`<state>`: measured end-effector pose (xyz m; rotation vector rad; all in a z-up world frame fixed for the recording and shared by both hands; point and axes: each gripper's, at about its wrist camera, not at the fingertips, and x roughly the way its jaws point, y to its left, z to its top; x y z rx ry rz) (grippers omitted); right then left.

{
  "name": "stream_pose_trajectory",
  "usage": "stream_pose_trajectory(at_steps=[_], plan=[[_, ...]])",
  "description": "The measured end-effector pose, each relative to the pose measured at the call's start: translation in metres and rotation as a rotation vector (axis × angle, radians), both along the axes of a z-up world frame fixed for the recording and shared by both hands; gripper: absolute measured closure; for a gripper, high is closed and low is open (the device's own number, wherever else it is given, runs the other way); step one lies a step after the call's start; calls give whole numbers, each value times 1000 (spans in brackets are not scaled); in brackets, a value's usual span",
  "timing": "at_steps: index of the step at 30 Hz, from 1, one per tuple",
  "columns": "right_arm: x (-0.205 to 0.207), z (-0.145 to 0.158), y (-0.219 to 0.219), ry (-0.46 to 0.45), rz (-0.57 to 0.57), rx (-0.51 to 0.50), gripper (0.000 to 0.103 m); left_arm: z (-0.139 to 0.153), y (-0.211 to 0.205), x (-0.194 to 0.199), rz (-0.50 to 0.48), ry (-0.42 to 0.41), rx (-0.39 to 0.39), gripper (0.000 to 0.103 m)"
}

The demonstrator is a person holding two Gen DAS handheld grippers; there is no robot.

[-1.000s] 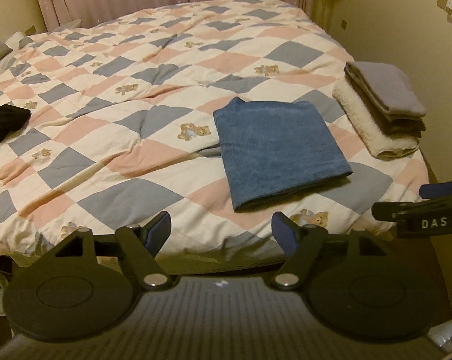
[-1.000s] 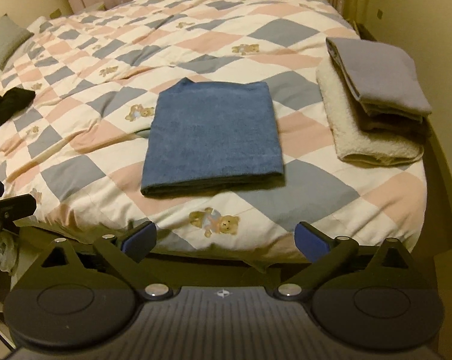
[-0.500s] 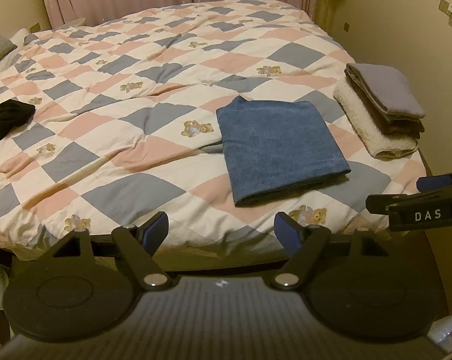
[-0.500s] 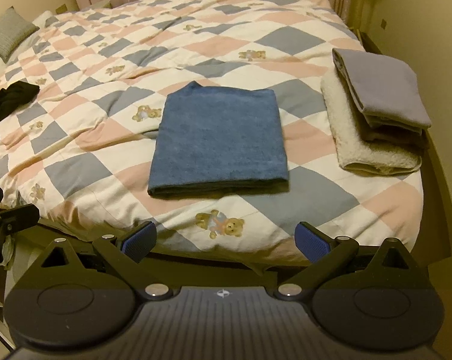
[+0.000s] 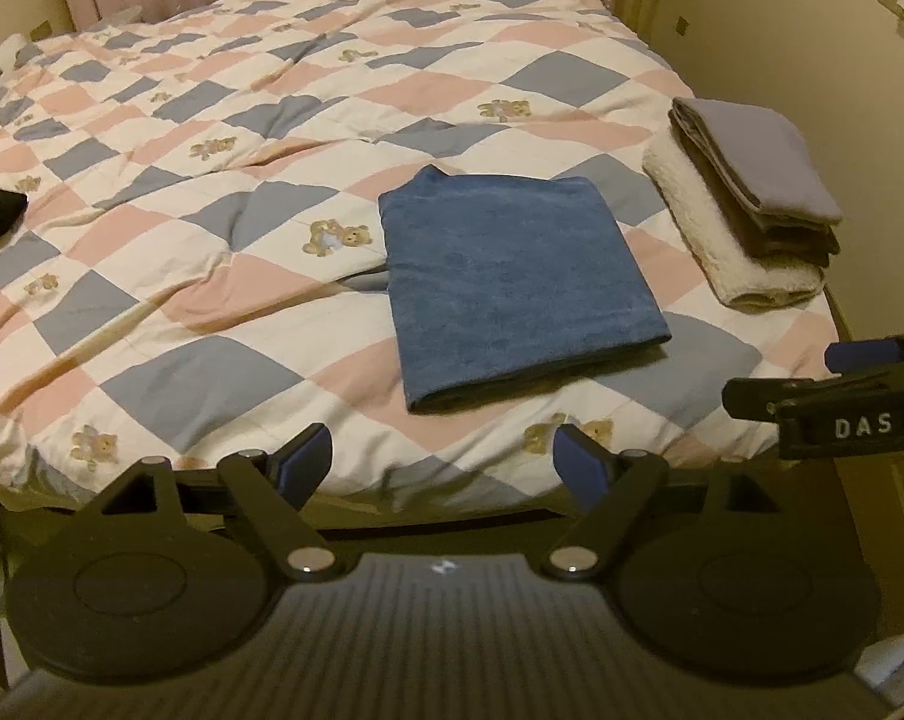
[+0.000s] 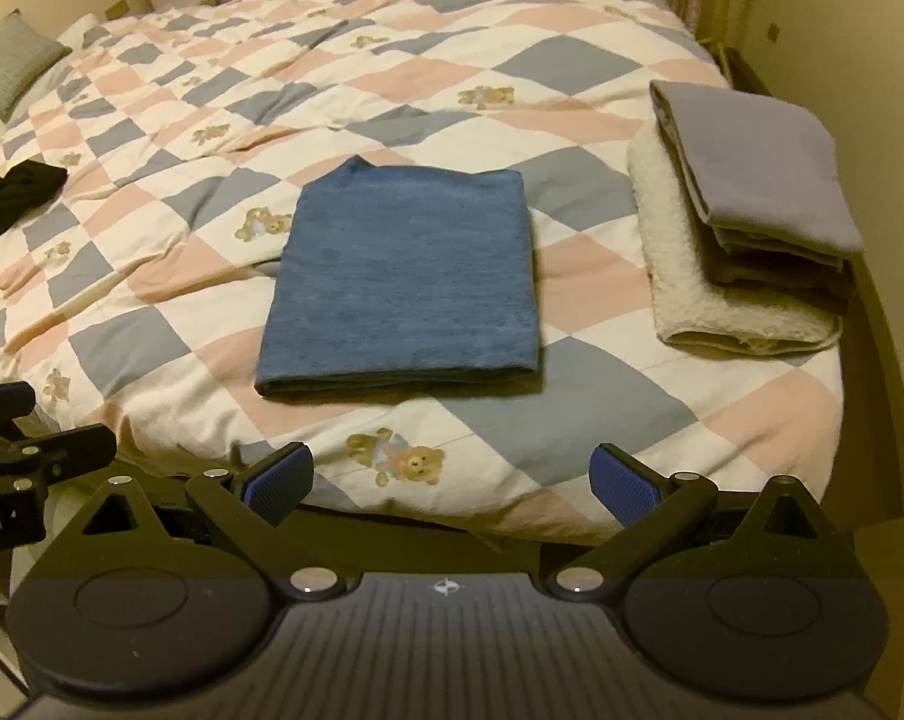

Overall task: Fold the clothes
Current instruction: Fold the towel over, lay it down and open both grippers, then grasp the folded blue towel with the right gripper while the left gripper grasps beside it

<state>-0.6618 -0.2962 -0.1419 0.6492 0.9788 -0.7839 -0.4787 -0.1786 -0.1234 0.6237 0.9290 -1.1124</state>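
While I hold both tongs wide open and empty, left tongs (image 5: 443,461), right tongs (image 6: 451,476), folded blue garment (image 6: 401,276) flat on the bed (image 6: 602,402), stacked folded pile (image 6: 746,216) beside it, dark item (image 6: 14,195), perhaps clothing, far left.

A wide bed under a quilted diamond-check cover (image 6: 602,360) in pink, grey-blue and cream, dotted with teddy bears, carries a folded blue terry rectangle (image 6: 404,282) near its foot. A folded cream fleecy piece (image 6: 692,294) lies at the right edge, a crumpled black garment (image 6: 14,192) far left, a grey cushion (image 6: 8,60) beyond.
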Motion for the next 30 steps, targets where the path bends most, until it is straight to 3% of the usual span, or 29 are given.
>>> stream_pose_trajectory(at_steps=[5, 11, 14, 23, 30], plan=[[-31, -24, -37, -135, -3, 96, 2, -28, -15, 16, 84, 92, -19, 19], [-56, -65, -88, -329, -115, 267, 5, -65, -42, 54, 193, 309, -49, 17], [-51, -86, -111, -407, -178, 308, 5, -83, -63, 76, 218, 356, -57, 14], [-14, -161, -177, -452, -275, 279, 3, -161, -140, 151, 221, 474, -46, 13], [12, -209, -212, -484, -259, 377, 3, -210, -166, 177, 225, 633, -48, 13]])
